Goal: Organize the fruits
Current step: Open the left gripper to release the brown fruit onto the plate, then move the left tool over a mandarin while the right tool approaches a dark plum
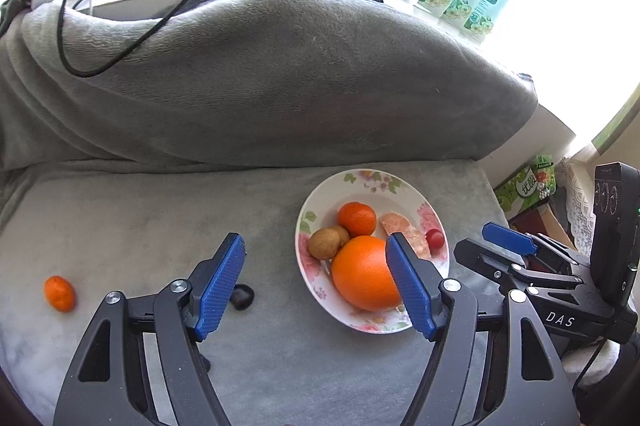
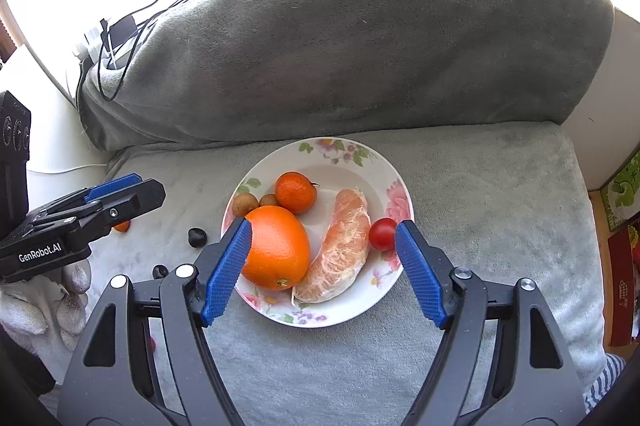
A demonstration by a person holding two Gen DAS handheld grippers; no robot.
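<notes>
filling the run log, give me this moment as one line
left gripper open, empty | right gripper open, empty | plate holds big orange | small mandarin off plate

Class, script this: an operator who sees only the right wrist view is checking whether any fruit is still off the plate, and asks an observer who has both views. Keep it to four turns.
Operator: An orange speck peeks out from under the left gripper. What is it?
Observer: A whole small mandarin, lying on the grey cushion well to the left of the plate.
Operator: Is the left gripper carrying anything? I see it only from the side.
Observer: No. Its jaws stand open, with nothing between the pads.
</notes>
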